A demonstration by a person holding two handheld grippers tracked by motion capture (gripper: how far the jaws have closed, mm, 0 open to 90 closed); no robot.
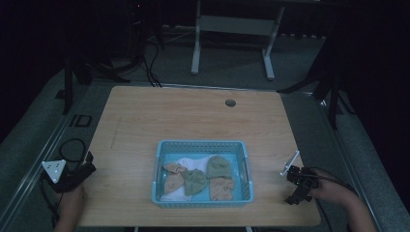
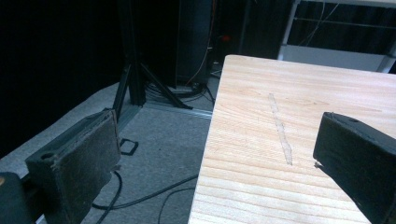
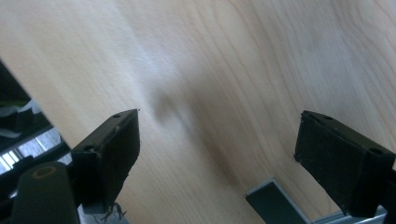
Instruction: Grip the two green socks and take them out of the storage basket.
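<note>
High view puts both hands at the near edge of the worktop (image 1: 145, 121), one at each corner, with the blue basket (image 1: 203, 145) lying between them and a little farther in. The left gripper (image 1: 87, 170) sits just off the worktop's left edge, its grey three-cornered plate (image 1: 54, 168) on top; its own view shows the jaws spread wide with nothing between them, looking along the left edge of the worktop toward the dark floor and stand legs beyond. The right gripper (image 1: 294, 186) rests over the near right corner — its own view shows the jaws equally wide apart, holding nothing, with bare wood grain under them. The basket's long axis runs left to right across the worktop, and inside it lie crumpled cloths: a peach cloth (image 1: 172, 176) toward the left, a green cloth (image 1: 195, 180) at the middle touching it, a second green cloth (image 1: 218, 166) farther back on the right, another peach cloth (image 1: 221, 189) in front of that, and a white cloth (image 1: 191, 162) beneath them. The right gripper looks the nearer of the two to the basket — the right-hand cloths lie to its left and slightly ahead, so I judge a short inward reach over the basket's right wall would come first. Farther off stands a small round grommet (image 1: 230, 103) in the worktop.
</note>
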